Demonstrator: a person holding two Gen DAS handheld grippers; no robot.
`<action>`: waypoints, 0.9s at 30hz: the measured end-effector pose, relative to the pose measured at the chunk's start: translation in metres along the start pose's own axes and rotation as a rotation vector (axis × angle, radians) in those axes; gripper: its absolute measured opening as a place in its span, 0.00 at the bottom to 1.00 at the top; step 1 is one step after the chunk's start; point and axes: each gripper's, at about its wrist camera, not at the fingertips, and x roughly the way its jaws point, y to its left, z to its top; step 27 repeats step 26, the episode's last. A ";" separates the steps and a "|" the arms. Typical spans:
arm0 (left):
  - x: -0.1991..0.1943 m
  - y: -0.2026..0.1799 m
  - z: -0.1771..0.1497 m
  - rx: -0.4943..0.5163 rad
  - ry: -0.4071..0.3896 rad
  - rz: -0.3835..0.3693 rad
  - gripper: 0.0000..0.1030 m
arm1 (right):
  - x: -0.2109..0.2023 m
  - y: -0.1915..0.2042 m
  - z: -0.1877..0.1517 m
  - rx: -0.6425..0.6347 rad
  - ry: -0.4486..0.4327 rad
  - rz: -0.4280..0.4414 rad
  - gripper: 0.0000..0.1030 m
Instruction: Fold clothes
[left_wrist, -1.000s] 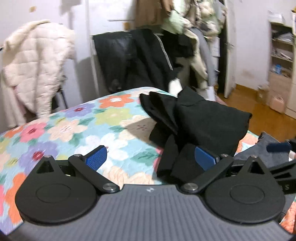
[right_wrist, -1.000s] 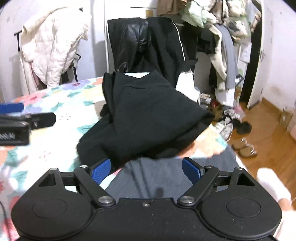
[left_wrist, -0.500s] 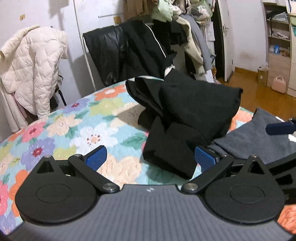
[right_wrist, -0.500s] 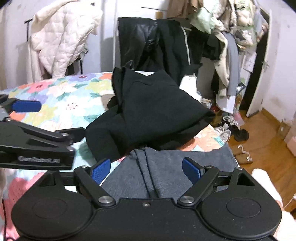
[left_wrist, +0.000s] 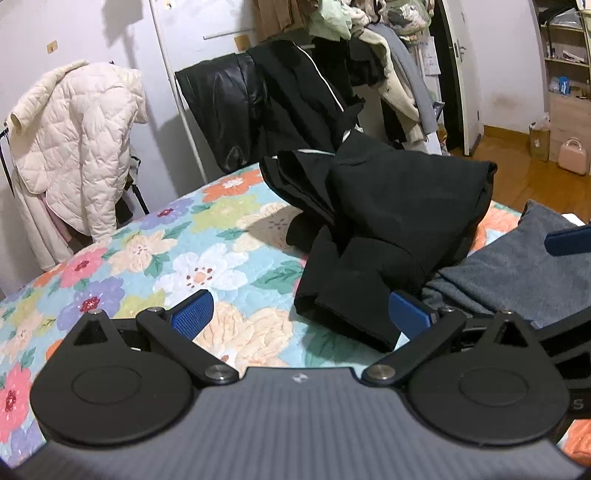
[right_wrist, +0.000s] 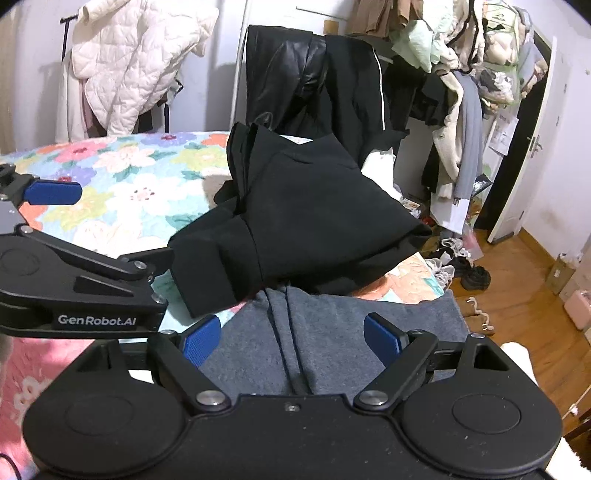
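Note:
A heap of folded black garments (left_wrist: 399, 206) (right_wrist: 314, 218) lies on the bed's floral quilt (left_wrist: 155, 258) (right_wrist: 122, 184). A grey garment (right_wrist: 332, 332) (left_wrist: 517, 273) is spread flat on the near side of the heap, its front edge tucked under the black cloth. My left gripper (left_wrist: 299, 314) hovers open over the quilt, with a black sleeve end between its blue pads but not touched. My right gripper (right_wrist: 291, 339) is open above the grey garment, holding nothing. The left gripper's body (right_wrist: 74, 280) shows at the left of the right wrist view.
A cream quilted jacket (left_wrist: 77, 147) hangs on a rack beyond the bed. Black jackets (right_wrist: 314, 85) and several other clothes hang behind the heap. Shoes (right_wrist: 461, 266) lie on the wooden floor at the right, near a dark doorway. A person's white sock (right_wrist: 521, 358) shows low at the right.
Both grippers have drawn back and risen, so more of the quilt and the grey garment shows. The clothes lie where they were. Both grippers stay open.

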 end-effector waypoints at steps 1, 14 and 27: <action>0.001 0.000 0.000 -0.002 0.006 -0.001 1.00 | 0.000 0.000 0.000 -0.004 0.001 -0.001 0.85; 0.005 -0.003 -0.003 0.007 0.027 0.017 1.00 | 0.002 0.001 -0.001 -0.021 0.023 0.006 0.85; 0.009 0.001 -0.006 -0.005 0.064 0.001 1.00 | 0.004 0.003 -0.002 -0.028 0.035 0.013 0.85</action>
